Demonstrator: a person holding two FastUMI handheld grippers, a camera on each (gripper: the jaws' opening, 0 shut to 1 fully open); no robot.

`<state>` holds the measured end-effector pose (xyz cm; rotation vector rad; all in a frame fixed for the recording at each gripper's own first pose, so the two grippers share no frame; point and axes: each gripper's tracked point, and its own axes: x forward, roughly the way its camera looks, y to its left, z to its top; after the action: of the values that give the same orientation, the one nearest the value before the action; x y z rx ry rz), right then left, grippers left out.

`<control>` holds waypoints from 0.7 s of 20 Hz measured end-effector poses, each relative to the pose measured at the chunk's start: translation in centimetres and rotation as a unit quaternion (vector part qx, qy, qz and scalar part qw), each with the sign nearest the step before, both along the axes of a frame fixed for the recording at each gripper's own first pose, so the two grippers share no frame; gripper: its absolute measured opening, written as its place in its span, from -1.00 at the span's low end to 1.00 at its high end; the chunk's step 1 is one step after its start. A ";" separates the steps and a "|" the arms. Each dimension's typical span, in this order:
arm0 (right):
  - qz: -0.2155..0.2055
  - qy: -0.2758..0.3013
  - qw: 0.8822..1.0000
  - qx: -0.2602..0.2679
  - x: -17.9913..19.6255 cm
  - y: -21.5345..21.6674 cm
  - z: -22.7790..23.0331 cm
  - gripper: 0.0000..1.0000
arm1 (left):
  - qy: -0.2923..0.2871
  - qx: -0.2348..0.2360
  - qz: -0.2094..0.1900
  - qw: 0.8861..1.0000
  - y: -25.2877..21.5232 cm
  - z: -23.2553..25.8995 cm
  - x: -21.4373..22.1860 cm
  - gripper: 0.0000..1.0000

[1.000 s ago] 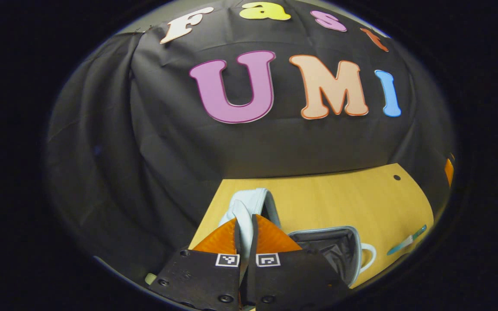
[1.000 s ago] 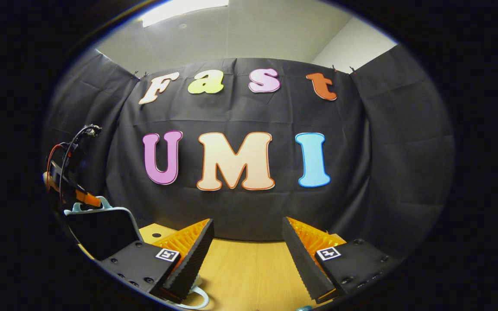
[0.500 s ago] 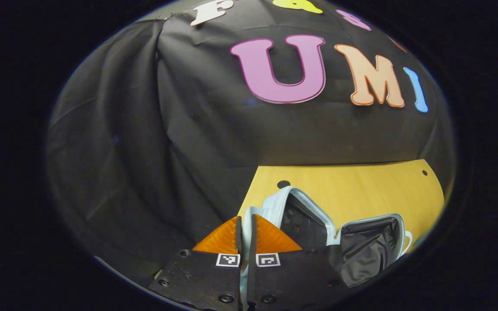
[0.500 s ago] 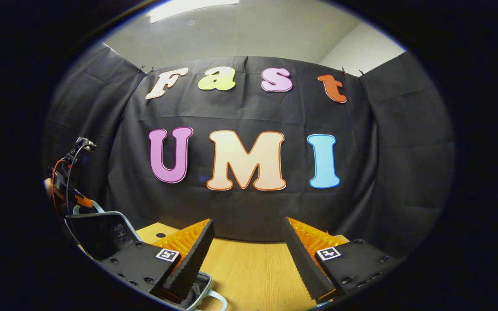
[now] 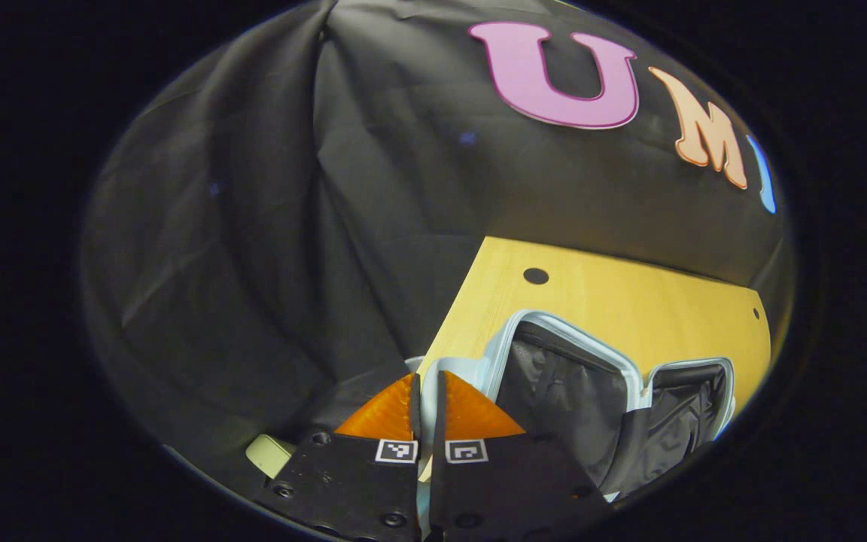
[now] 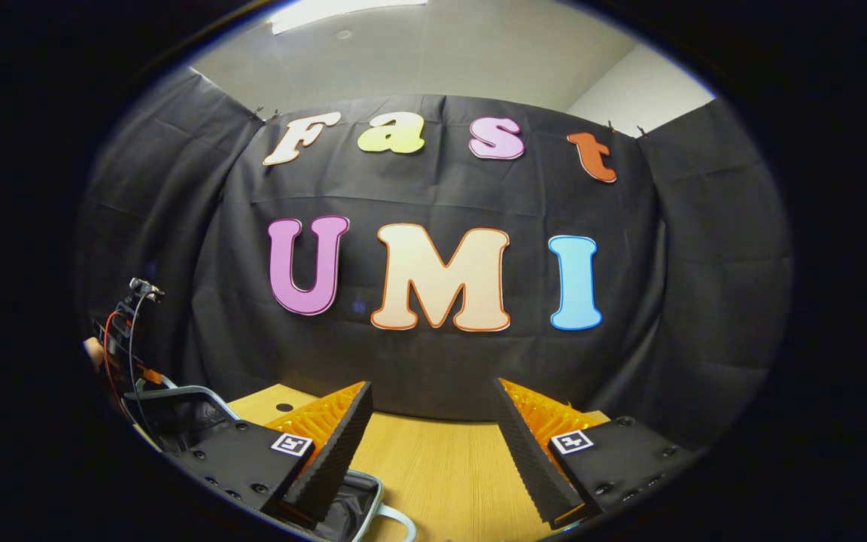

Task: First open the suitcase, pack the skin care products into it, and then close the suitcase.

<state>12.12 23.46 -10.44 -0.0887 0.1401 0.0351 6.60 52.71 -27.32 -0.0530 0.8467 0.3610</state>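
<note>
Pale-blue suitcase lid (image 5: 554, 331) edge pinched by left tool (image 5: 426, 391).

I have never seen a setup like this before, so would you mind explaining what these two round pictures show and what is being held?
A person holds a two-finger gripper in each hand, and each gripper carries a fisheye camera looking forward along its own fingers. In the left gripper view, the left gripper sits at the bottom, its fingers closed on the pale blue edge of the suitcase lid. The suitcase lies open on a wooden table, showing its dark lining. In the right gripper view, the right gripper hangs wide open over the table, holding nothing. At that view's far left you can see the other gripper with its cables, by the raised lid. The black cloth behind is the booth's wall.
</note>
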 end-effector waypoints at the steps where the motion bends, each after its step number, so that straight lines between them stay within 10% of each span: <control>1: 0.001 0.001 1.000 -0.005 0.0 0.0 -0.1 1.00 | 0.002 -0.005 0.005 1.000 0.3 -0.7 0.2 -1.00; 6: -0.010 0.010 1.000 -0.010 -0.2 -1.0 -0.6 0.97 | -0.027 0.028 0.056 0.998 2.6 -1.4 -0.4 -0.80; 10: -0.014 0.006 1.000 -0.007 -0.2 -2.4 -0.3 0.98 | -0.136 0.082 0.060 0.985 2.6 4.8 1.1 1.00; 14: -0.010 -0.003 1.000 0.006 -0.7 -4.2 0.3 0.98 | -0.212 0.115 0.023 0.970 -2.5 11.5 2.2 0.86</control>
<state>11.43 19.22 -10.17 -0.0752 0.1347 0.0153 8.80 50.18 -15.84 0.0653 0.3779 0.4688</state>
